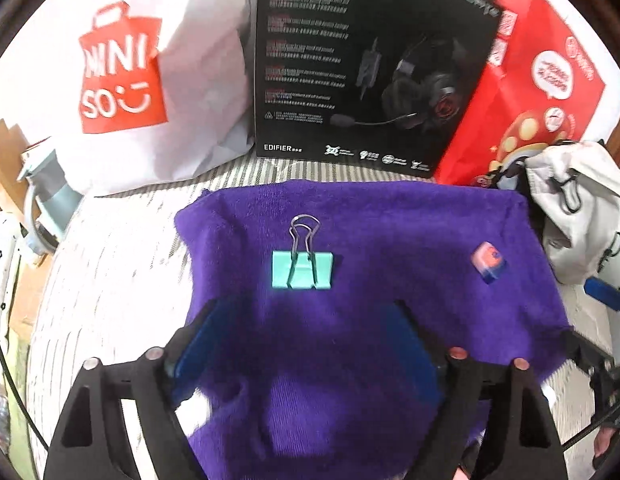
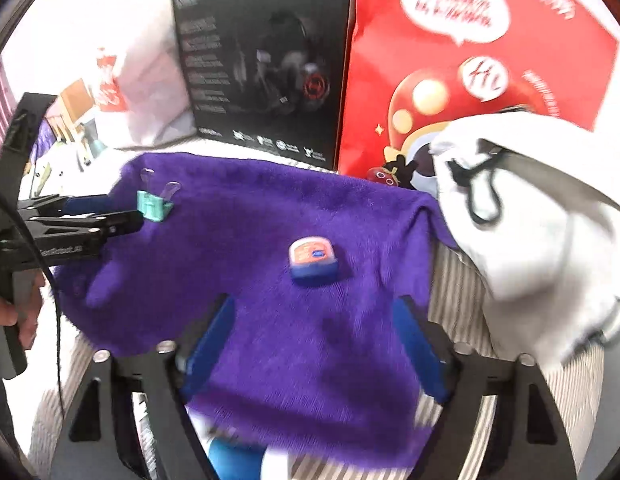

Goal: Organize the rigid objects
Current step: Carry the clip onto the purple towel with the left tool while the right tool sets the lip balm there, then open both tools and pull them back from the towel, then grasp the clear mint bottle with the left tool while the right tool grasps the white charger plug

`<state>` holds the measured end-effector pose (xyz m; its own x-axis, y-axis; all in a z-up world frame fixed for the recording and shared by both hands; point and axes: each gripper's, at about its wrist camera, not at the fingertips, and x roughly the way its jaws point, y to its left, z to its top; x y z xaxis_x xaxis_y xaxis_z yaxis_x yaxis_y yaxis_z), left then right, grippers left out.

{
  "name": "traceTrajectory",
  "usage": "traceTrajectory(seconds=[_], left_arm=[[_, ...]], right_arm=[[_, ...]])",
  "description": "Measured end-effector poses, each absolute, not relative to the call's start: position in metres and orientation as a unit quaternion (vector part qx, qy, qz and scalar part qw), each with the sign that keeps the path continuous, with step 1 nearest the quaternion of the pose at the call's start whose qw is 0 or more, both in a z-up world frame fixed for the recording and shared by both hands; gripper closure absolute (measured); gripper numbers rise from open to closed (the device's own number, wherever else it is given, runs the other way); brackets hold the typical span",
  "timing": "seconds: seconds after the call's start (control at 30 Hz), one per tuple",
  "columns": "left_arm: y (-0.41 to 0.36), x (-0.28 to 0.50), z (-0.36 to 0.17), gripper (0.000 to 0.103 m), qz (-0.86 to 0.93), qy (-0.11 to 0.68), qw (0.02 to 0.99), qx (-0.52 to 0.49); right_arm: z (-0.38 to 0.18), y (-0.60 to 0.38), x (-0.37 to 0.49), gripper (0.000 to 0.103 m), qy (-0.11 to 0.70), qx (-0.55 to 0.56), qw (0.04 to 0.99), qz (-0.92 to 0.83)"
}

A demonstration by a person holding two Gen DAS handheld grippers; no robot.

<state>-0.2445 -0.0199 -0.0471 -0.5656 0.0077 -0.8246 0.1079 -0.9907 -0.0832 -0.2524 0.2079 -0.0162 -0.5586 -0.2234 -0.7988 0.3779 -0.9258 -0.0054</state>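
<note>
A purple cloth (image 1: 350, 352) (image 2: 269, 208) lies spread on a striped surface. On it a teal binder clip (image 1: 301, 270) (image 2: 151, 206) lies flat with its wire handles pointing away. To its right sits a small blue jar with an orange-pink lid (image 1: 488, 262) (image 2: 313, 260). My left gripper (image 1: 307, 312) (image 2: 113, 212) hovers just short of the clip, open, with nothing between its blue pads. My right gripper (image 2: 314, 304) stands open just short of the jar, holding nothing, and its tip shows at the right edge of the left wrist view (image 1: 586, 316).
Behind the cloth stand a white shopping bag with a red logo (image 1: 121, 72), a black headset box (image 1: 362, 60) (image 2: 265, 72) and a red bag (image 1: 542, 80) (image 2: 470, 60). A white drawstring pouch (image 1: 574, 208) (image 2: 550, 220) lies at the cloth's right edge. A hand (image 2: 21, 312) holds the left gripper.
</note>
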Motion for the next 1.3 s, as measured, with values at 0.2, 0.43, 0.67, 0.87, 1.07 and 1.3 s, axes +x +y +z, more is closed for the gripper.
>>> traceTrajectory(seconds=[0.2, 0.43, 0.67, 0.87, 1.07, 1.3], left_arm=[[-0.007, -0.201, -0.027, 0.000, -0.892, 0.076, 0.020, 0.445], [0.007, -0.153, -0.044, 0.000, -0.874, 0.081, 0.009, 0.480], [0.024, -0.124, -0.071, 0.000, -0.862, 0.075, 0.014, 0.502], [0.027, -0.115, -0.092, 0.000, -0.856, 0.079, 0.002, 0.510], [0.030, -0.107, -0.098, 0.000, -0.856, 0.045, -0.001, 0.515], [0.045, -0.107, -0.102, 0.007, -0.870, -0.006, 0.002, 0.494]], right_arm=[[-0.010, 0.221, -0.211, 0.000, 0.047, 0.441, 0.143, -0.885], [-0.024, 0.239, -0.166, 0.000, 0.012, 0.464, 0.104, -0.880], [-0.035, 0.245, -0.120, 0.000, -0.006, 0.484, 0.103, -0.869], [-0.043, 0.250, -0.090, 0.000, -0.007, 0.490, 0.101, -0.866], [-0.048, 0.256, -0.081, 0.000, -0.011, 0.493, 0.096, -0.865], [-0.051, 0.255, -0.086, 0.000, -0.013, 0.495, 0.098, -0.863]])
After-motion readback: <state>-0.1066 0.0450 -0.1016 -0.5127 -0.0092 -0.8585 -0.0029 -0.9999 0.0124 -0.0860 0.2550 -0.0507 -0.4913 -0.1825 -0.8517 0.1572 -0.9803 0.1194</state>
